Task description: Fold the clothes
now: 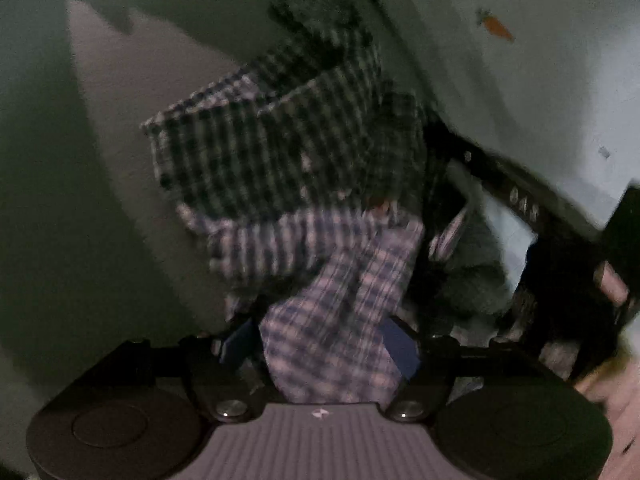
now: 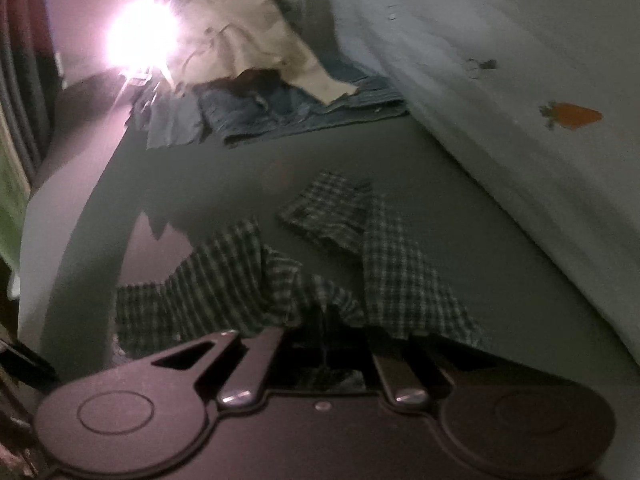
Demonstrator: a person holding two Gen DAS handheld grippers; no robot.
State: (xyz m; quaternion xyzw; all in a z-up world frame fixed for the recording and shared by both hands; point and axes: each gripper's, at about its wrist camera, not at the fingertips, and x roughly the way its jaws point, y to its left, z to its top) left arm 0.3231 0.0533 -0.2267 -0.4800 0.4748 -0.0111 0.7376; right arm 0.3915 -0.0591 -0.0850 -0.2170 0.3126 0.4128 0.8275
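A blue-and-white checked shirt [image 1: 280, 160] hangs and bunches in front of the left wrist camera over a grey bed surface [image 1: 60, 160]. My left gripper [image 1: 324, 344] is shut on a fold of this shirt, the cloth running between its blue pads. In the right wrist view the same checked shirt [image 2: 384, 264] lies crumpled on the grey surface [image 2: 200, 168], sleeves spread. My right gripper [image 2: 326, 344] is shut on the shirt's near edge; its fingertips are hidden under cloth. The other hand-held gripper [image 1: 540, 240] shows dark at the right of the left view.
A pale sheet with a carrot print [image 2: 572, 116] rises along the right side. A pile of jeans and a beige garment [image 2: 256, 52] lies at the far end. A bright lamp [image 2: 140, 36] glares at the upper left.
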